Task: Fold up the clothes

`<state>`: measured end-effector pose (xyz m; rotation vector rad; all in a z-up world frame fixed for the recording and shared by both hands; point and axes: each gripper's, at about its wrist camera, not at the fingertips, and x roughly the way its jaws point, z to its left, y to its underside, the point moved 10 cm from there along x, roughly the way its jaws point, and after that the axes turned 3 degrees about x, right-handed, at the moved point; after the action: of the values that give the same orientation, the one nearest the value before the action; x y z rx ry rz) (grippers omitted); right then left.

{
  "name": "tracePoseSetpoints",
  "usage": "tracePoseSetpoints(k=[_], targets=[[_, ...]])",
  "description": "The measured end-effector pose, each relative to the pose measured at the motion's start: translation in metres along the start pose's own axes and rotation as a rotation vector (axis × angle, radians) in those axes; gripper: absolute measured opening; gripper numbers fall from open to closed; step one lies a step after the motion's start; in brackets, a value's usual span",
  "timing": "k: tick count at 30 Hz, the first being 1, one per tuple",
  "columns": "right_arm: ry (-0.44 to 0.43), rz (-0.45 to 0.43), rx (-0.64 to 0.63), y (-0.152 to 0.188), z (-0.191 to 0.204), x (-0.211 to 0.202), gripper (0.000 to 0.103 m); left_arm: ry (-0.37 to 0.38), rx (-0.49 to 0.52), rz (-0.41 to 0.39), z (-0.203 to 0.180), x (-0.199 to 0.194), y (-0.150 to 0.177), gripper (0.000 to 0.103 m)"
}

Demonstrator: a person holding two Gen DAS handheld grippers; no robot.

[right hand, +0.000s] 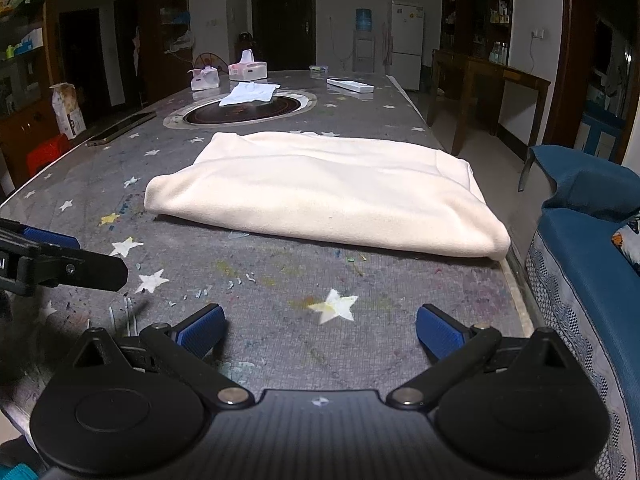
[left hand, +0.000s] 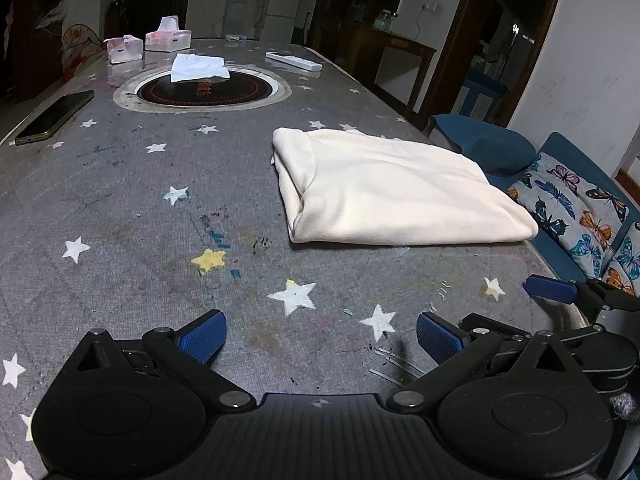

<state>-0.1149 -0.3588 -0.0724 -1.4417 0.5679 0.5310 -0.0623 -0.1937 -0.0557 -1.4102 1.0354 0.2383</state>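
Observation:
A cream garment [left hand: 396, 188] lies folded into a flat rectangle on the grey star-patterned table [left hand: 132, 216], near its right edge. It also shows in the right wrist view [right hand: 320, 192]. My left gripper [left hand: 320, 338] is open and empty, low over the table in front of the garment and apart from it. My right gripper [right hand: 320, 334] is open and empty, also short of the garment. The right gripper's finger [left hand: 550, 288] shows at the right of the left wrist view, and the left gripper's finger [right hand: 52, 237] at the left of the right wrist view.
A round hotplate [left hand: 204, 88] with a white cloth [left hand: 198, 67] on it is set in the table's far half. Two tissue boxes [left hand: 166, 38], a remote [left hand: 294, 61] and a phone [left hand: 54, 118] lie beyond. A blue sofa [right hand: 592, 248] with butterfly cushions [left hand: 580, 216] stands right of the table.

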Motion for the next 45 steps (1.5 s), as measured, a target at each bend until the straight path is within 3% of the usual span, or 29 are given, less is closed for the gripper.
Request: tracePoseSetpoints(k=[45], targets=[[-0.003,0.019,0.023,-0.0086,-0.0018,0.0052,0.103,-0.070,0.015,0.049,-0.0034,0.0071,-0.0011,0.103]])
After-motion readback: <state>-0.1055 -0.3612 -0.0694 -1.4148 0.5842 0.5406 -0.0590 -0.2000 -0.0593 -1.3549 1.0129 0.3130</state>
